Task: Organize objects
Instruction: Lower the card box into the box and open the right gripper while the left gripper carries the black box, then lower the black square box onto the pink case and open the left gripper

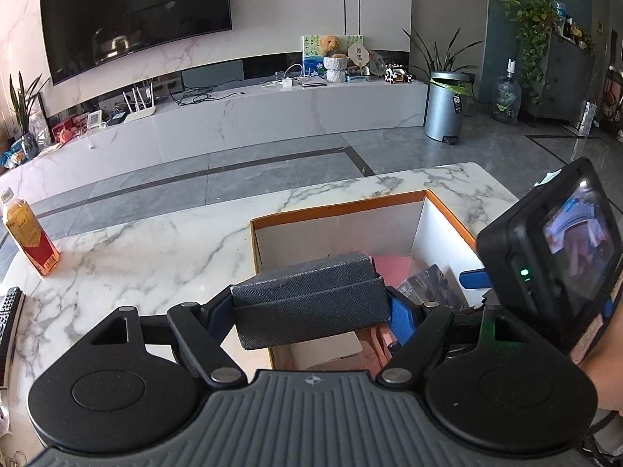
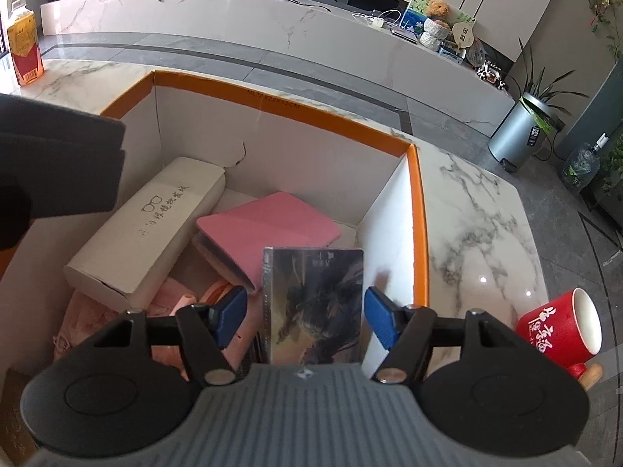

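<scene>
Left hand-held gripper (image 1: 311,313) clamped on a dark textured case (image 1: 309,303), low centre, over the orange-rimmed box (image 1: 338,207) on the marble table (image 1: 136,245). Right hand-held gripper (image 2: 305,315) spread apart, pads clear of a glossy card pack (image 2: 315,303) standing inside the box, lower centre.

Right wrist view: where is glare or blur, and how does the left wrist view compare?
Right wrist view: sunlight glints on the marble table, and the dark case at the left edge is blurred. Left wrist view: that dark case is sharp, the television bends.
</scene>
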Demonstrator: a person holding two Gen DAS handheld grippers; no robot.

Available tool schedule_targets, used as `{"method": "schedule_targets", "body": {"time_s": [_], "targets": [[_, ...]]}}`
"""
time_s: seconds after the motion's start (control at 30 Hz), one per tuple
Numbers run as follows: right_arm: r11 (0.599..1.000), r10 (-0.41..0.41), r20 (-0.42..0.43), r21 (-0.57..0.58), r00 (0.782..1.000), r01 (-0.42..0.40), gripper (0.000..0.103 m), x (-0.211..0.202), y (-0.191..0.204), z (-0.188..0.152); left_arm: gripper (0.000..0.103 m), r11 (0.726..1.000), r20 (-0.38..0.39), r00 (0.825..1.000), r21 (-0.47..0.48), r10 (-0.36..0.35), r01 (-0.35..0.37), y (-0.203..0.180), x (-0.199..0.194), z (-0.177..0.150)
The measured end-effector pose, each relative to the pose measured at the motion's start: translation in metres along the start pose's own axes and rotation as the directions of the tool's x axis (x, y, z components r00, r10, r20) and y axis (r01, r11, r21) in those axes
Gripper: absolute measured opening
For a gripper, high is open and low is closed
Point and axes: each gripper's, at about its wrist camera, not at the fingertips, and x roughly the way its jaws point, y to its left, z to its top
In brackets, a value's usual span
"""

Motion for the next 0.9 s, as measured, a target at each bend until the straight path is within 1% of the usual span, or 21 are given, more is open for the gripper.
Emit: {"method": "schedule_targets", "body": {"time_s": [0.03,0.1,0.13,0.2,0.27,0.3,0.37,0.47,0.57,0.63,0.7,0.8,0.9], "targets": [[0.999,0.036,0.008,0.027,0.999,-0.036,0.081,-0.004,-0.003,0.000,0.090,1.000,0.006,1.000,0.006,0.005,-0.005,-0.001,0.002,0.000],[0.995,0.080,0.025,0.059,0.996,-0.081,0.086,-0.013,-0.009,0.000,0.090,1.000,0.009,1.000,0.015,0.006,-0.007,-0.002,0.006,0.001],[0.993,0.098,0.033,0.068,0.995,-0.100,0.088,-0.017,-0.013,0.000,0.090,1.000,0.008,1.000,0.011,0.003,-0.003,-0.002,0.008,0.002],[0.993,0.099,0.044,0.067,0.994,-0.102,0.092,-0.025,-0.018,0.000,0.090,1.000,0.007,1.000,0.007,0.000,0.000,-0.001,0.013,0.003],[0.990,0.127,0.056,0.048,0.990,-0.130,0.092,-0.034,-0.022,0.001,0.090,1.000,0.007,1.000,0.009,0.000,0.000,-0.004,0.017,0.005],[0.988,0.146,0.060,0.050,0.987,-0.149,0.094,-0.037,-0.025,0.000,0.090,1.000,0.008,1.000,0.013,-0.002,0.002,-0.006,0.019,0.007],[0.983,0.169,0.062,0.059,0.984,-0.172,0.095,-0.044,-0.032,-0.001,0.090,1.000,0.013,1.000,0.024,-0.006,0.005,-0.010,0.023,0.009],[0.984,0.163,0.063,0.065,0.985,-0.167,0.095,-0.051,-0.040,-0.003,0.090,0.999,0.022,1.000,0.046,-0.018,0.017,-0.019,0.032,0.013],[0.984,0.167,0.045,0.054,0.985,-0.169,0.095,-0.050,-0.045,-0.005,0.090,0.997,0.025,0.999,0.078,-0.020,0.018,-0.030,0.045,0.015],[0.985,0.165,0.032,0.042,0.986,-0.166,0.095,-0.048,-0.046,-0.006,0.090,0.995,0.000,1.000,0.096,-0.010,0.010,-0.037,0.057,0.014],[0.986,0.163,0.024,0.036,0.986,-0.164,0.095,-0.046,-0.048,-0.006,0.090,0.996,-0.019,1.000,0.088,-0.011,0.013,-0.041,0.067,0.012],[0.986,0.163,0.017,0.030,0.986,-0.164,0.095,-0.044,-0.052,-0.007,0.090,0.995,-0.020,1.000,0.101,-0.020,0.022,-0.047,0.080,0.009],[0.988,0.150,0.009,0.032,0.989,-0.150,0.095,-0.041,-0.054,-0.008,0.090,0.993,-0.029,1.000,0.117,-0.008,0.011,-0.055,0.093,0.009]]}}
